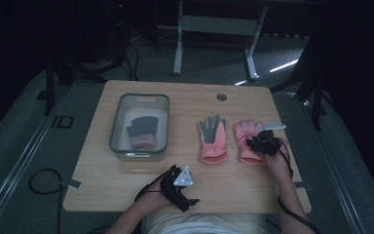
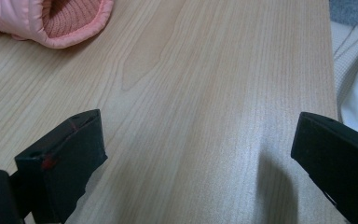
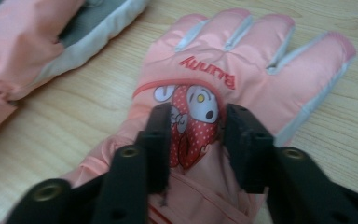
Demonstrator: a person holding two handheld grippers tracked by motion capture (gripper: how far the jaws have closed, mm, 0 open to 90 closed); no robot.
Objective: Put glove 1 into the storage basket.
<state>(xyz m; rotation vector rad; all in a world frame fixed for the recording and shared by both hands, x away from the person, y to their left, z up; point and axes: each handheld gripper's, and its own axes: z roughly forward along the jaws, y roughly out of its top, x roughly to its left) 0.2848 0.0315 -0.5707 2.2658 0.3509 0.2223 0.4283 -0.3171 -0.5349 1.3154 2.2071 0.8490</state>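
Pink glove (image 3: 242, 79) bunched between the right gripper (image 3: 193, 135) jaws

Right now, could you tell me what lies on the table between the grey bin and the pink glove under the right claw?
The high view shows a second glove, grey palm up, between the bin and the pink glove.

The high view is dim and dark-edged; both gripper views are brighter, softly blurred.

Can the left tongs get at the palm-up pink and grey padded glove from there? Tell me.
Probably yes: the left tongs stand open over bare wooden table, and nothing lies between them and that glove.
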